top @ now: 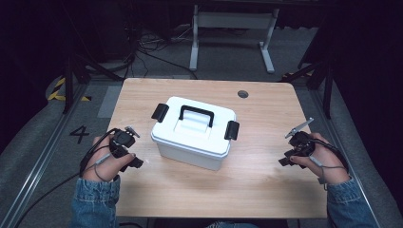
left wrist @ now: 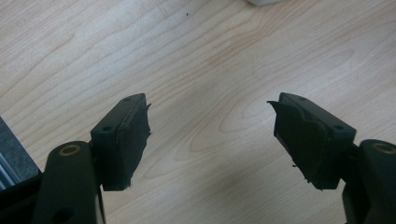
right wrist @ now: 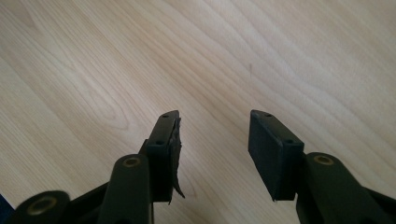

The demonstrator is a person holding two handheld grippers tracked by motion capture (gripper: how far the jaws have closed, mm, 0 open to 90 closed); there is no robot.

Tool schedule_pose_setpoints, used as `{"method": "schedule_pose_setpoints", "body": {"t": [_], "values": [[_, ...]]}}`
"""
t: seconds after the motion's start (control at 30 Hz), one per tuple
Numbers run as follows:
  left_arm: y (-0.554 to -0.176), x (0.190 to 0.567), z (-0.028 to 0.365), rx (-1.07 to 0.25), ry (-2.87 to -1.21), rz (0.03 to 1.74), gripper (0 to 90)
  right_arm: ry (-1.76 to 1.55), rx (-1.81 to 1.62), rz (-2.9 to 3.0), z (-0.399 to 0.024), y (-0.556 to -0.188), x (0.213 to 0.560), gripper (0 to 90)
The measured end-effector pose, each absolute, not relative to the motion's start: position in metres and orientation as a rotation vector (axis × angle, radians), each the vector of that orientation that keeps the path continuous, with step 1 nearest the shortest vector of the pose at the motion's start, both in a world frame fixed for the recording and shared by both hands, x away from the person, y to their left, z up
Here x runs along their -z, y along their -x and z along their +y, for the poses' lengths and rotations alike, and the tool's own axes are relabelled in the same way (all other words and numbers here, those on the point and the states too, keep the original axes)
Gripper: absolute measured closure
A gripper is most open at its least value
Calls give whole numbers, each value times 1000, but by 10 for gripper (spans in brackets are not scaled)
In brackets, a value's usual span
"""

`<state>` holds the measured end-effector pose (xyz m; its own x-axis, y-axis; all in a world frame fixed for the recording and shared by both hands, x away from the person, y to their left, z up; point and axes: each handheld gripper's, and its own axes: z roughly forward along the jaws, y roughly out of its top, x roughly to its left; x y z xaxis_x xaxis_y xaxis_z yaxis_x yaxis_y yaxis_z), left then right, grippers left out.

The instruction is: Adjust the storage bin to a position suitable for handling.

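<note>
- A white lidded storage box (top: 195, 133) was seen standing near the middle of the wooden table (top: 266, 175), turned slightly askew to the table's edges, with its lid on.
- A black carry handle (top: 196, 114) was seen on top of the lid, and a black latch was seen at each end: one at the far left end (top: 160, 112) and one at the right end (top: 232, 130). Both latches appeared to be folded against the box, though this could not be confirmed at that size.
- The left gripper (left wrist: 210, 135) was held above bare wood to the left of the box, apart from it; its jaws were spread wide and nothing was held between them. A sliver of the box's white base was glimpsed at the top edge of the left gripper view.
- The right gripper (right wrist: 212, 149) was held well apart from the box on the right side of the table, its jaws parted with only tabletop between them.
- The work was judged not yet begun, the box being untouched.
- A risk was judged in the box's skewed stance: if a latch were approached squarely to the table, it could be met at an angle and slipped off.
- If one latch were pulled alone, the light-looking box could be dragged or spun across the smooth wood.
- The pads (left wrist: 133, 140) looked frayed at their edges, so a thin latch lip could be gripped poorly.
</note>
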<state>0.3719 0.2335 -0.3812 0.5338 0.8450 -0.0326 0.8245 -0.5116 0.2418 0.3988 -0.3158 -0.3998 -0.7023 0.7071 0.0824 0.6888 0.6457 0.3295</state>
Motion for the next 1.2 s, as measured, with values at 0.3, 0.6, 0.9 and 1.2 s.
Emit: {"method": "schedule_pose_setpoints", "body": {"t": [0.3, 0.6, 0.9, 1.2], "values": [[-369, 376, 236, -129, -2513, 1401, 278, -1109, -646, 2779, -308, -398, 389, 554], [-370, 374, 235, -135, -2498, 1385, 278, -1027, -801, 2775, -293, -399, 364, 574], [-370, 374, 239, -160, -2484, 1347, 270, -955, -889, 2781, -274, -405, 335, 600], [-370, 373, 240, -165, -2476, 1343, 271, -886, -895, 2798, -251, -411, 311, 599]]}}
